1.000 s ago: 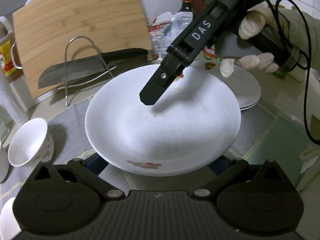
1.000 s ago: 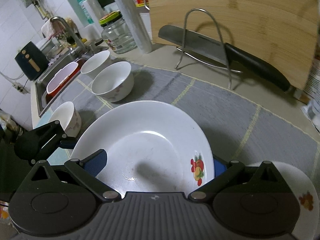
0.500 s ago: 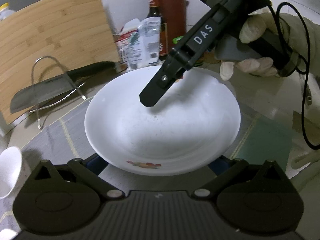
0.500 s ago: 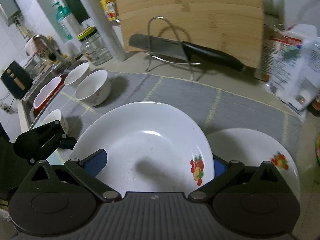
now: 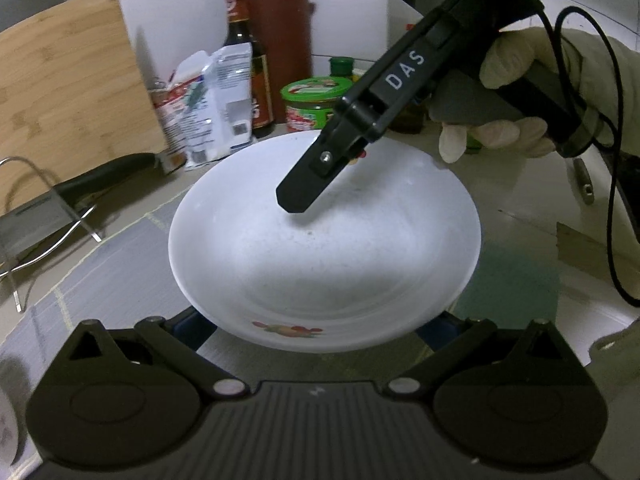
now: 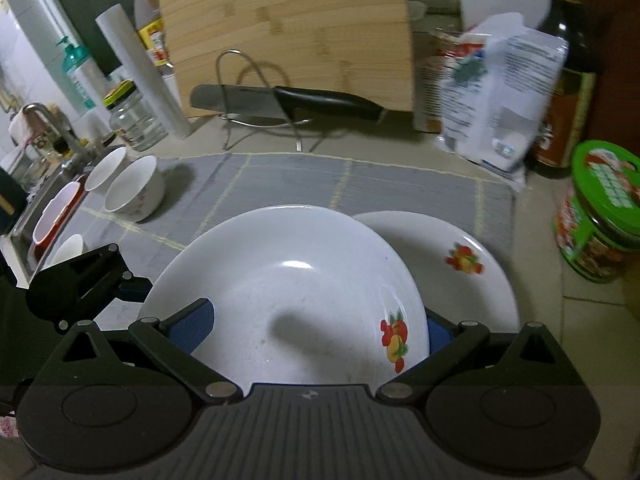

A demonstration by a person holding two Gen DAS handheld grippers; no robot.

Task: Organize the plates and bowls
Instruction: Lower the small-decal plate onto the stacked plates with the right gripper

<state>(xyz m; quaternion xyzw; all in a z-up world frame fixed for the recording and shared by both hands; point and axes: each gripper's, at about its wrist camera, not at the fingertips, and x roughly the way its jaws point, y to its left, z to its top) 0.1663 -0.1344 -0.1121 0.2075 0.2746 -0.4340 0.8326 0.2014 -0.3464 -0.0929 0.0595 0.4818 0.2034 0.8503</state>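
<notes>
Carried rightward, plate (image 6: 288,292) overlaps stacked plate (image 6: 452,256), both tools gripping its rims.

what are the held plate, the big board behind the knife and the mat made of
Held plate: looks like glazed white ceramic, with a glossy highlight and a printed fruit decal, though it could be melamine.
Board: bamboo, going by its pale jointed strips, matte.
Mat: seemingly woven fabric, ribbed grey with yellowish grid lines.
</notes>
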